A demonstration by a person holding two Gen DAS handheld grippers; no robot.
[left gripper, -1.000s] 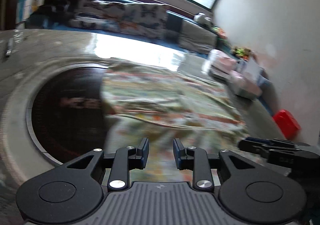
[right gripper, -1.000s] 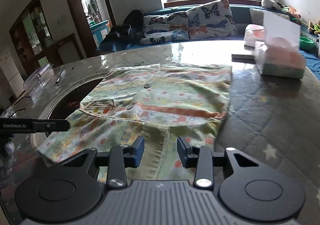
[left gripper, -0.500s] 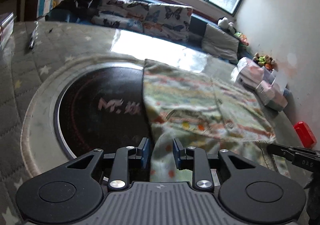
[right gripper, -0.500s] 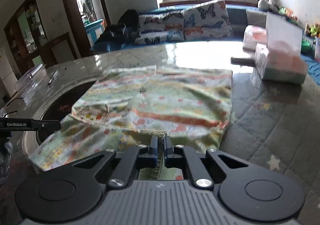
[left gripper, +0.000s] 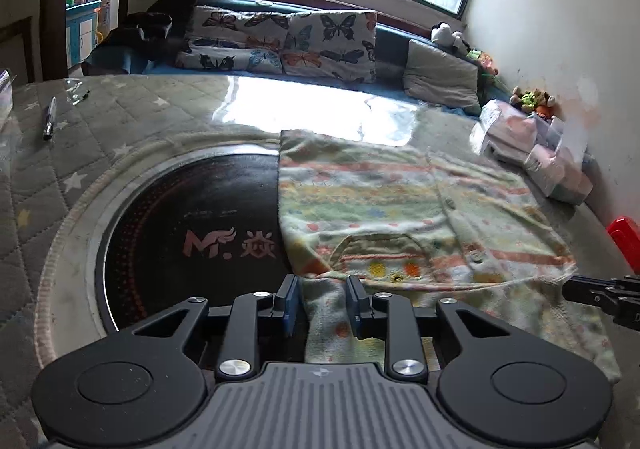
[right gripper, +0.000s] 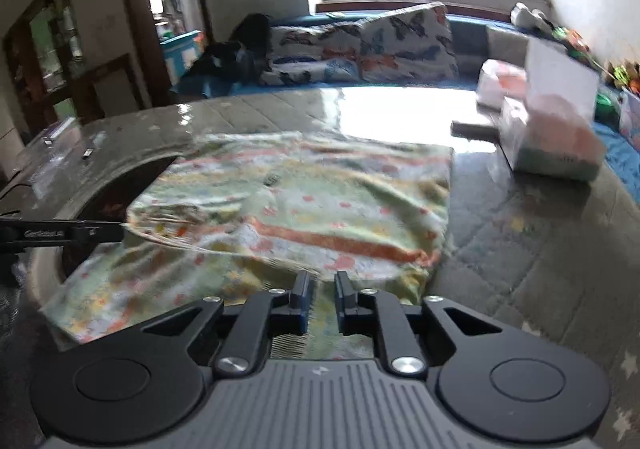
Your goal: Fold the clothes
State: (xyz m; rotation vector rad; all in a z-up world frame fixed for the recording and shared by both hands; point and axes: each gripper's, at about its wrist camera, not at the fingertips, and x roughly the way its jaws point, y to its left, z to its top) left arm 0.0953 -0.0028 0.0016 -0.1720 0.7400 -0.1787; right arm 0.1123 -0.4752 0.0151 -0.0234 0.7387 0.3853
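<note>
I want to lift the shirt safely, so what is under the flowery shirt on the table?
The shirt lies on a grey quilted table cover. Its left edge overlaps the round black cooktop set into the table. Anything else beneath the cloth is hidden.

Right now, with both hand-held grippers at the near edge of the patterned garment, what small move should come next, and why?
Probably close the left hand-held gripper on the hem. The garment lies part-folded, its near edge between both sets of fingers, but a gap shows beside the left pads. The right hand-held gripper, jaws just reopened slightly, looks narrow around the cloth, though its grip is unclear. Then both could lift evenly.
</note>
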